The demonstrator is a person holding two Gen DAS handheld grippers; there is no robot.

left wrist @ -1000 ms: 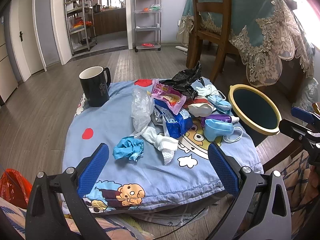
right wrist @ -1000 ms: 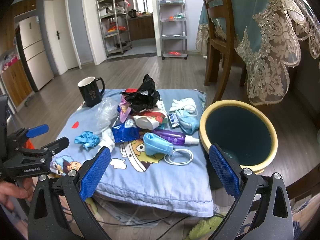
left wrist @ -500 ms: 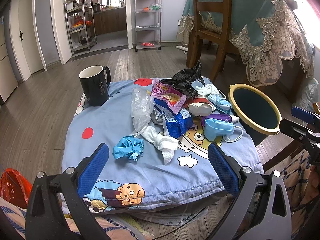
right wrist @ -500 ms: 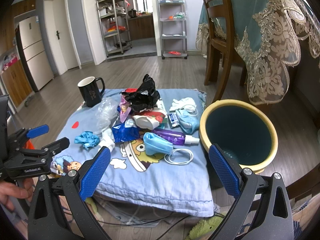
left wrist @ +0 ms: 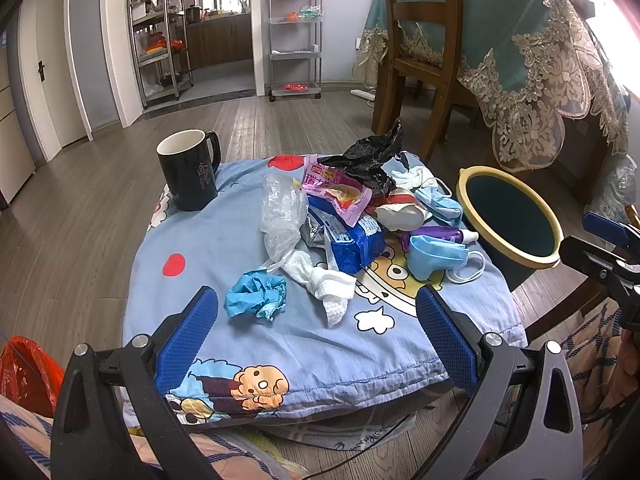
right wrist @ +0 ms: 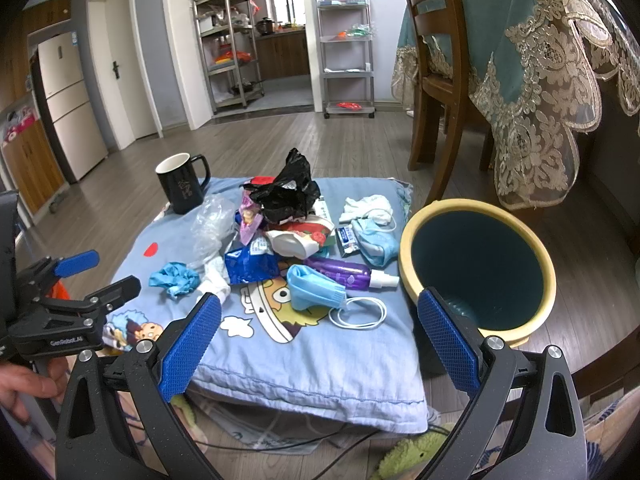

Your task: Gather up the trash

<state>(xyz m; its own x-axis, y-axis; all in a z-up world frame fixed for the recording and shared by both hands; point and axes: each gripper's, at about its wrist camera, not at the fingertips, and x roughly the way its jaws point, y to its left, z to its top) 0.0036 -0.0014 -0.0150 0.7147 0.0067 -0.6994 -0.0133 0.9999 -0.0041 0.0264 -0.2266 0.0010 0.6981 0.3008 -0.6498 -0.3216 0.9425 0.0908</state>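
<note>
A pile of trash lies on a blue cartoon cushion (left wrist: 240,344) (right wrist: 320,352): a crumpled blue glove (left wrist: 256,294) (right wrist: 174,279), a white cloth (left wrist: 324,282), a clear plastic bag (left wrist: 280,210), a blue packet (left wrist: 352,242) (right wrist: 250,266), a pink wrapper (left wrist: 336,192), a black bag (left wrist: 370,158) (right wrist: 288,194), a blue face mask (left wrist: 434,254) (right wrist: 316,286) and a purple spray bottle (right wrist: 346,274). A yellow-rimmed bin (left wrist: 508,216) (right wrist: 476,264) stands right of the cushion. My left gripper (left wrist: 318,336) and right gripper (right wrist: 320,340) both hover open near the cushion's front edge, holding nothing.
A black mug (left wrist: 188,170) (right wrist: 182,188) stands at the cushion's back left. A wooden chair (left wrist: 420,60) and a lace-covered table (right wrist: 540,60) rise behind the bin. An orange bag (left wrist: 24,376) lies on the floor at left. Cables run under the cushion.
</note>
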